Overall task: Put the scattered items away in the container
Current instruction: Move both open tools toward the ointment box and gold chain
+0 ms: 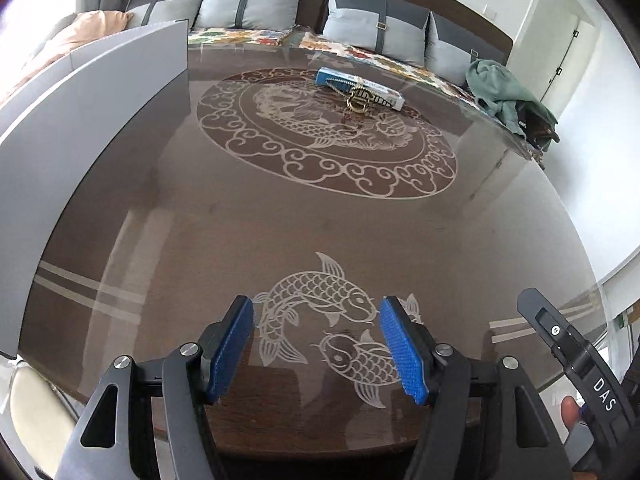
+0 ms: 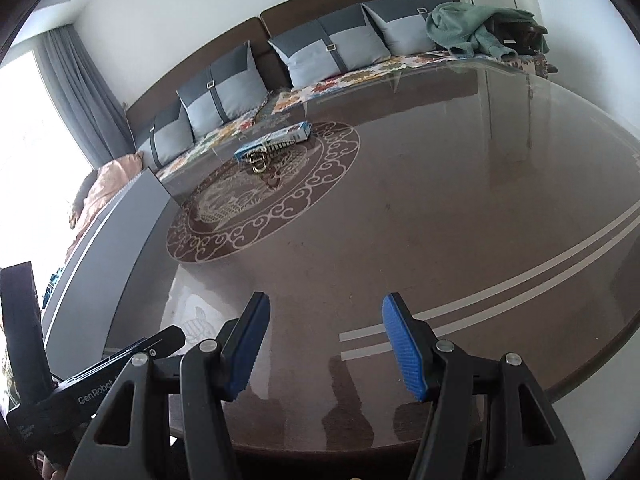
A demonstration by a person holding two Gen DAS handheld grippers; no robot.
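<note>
A blue-and-white carton (image 1: 360, 88) lies flat on the far part of the glass-topped table (image 1: 280, 232), at the far edge of the round dragon medallion (image 1: 326, 132); in the left wrist view its long axis runs from upper left to lower right, roughly parallel to the sofa (image 1: 360, 20) behind. A gold hair claw clip (image 1: 358, 101) with a beaded chain rests against the carton's near side, partly on top of it. The grey container (image 1: 92, 92) stands along the table's left side, well apart from both items, its wall upright. The left gripper (image 1: 316, 350) hangs over the etched fish near the front edge, jaws apart and nothing between the blue pads. The right gripper (image 2: 326, 348) likewise stands open and empty above bare tabletop beside the pale stripes.
</note>
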